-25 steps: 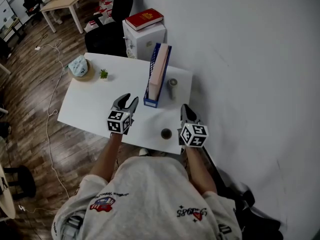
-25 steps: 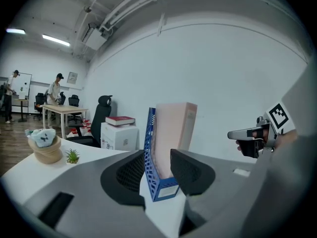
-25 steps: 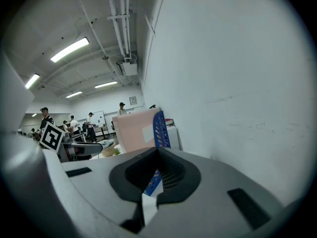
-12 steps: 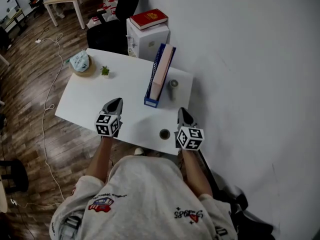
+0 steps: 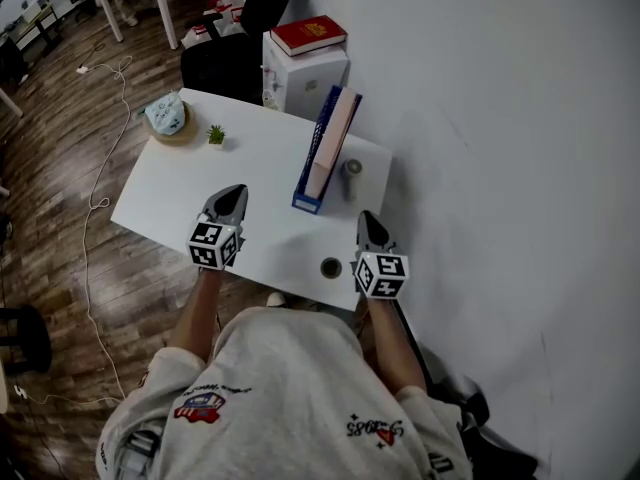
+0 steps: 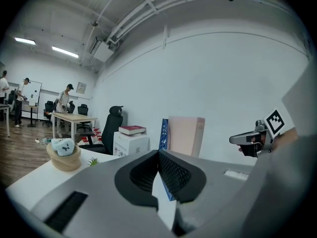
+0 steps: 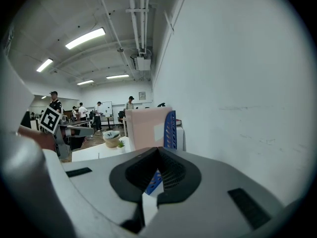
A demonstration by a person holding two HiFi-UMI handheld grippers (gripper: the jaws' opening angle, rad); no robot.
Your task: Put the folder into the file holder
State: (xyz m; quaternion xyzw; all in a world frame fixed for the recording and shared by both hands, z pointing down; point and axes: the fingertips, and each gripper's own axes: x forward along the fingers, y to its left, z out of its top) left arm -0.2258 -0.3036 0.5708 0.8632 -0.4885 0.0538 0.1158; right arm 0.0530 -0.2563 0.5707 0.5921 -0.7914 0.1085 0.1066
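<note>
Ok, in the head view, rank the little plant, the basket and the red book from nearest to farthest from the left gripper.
From the left gripper:
1. little plant, on the table just beyond the tips.
2. basket, at the table's far left corner.
3. red book, off the table, on the white cabinet behind it.

A white wall (image 5: 480,118) flanks the white table (image 5: 170,198) on a wooden floor (image 5: 50,168).
</note>
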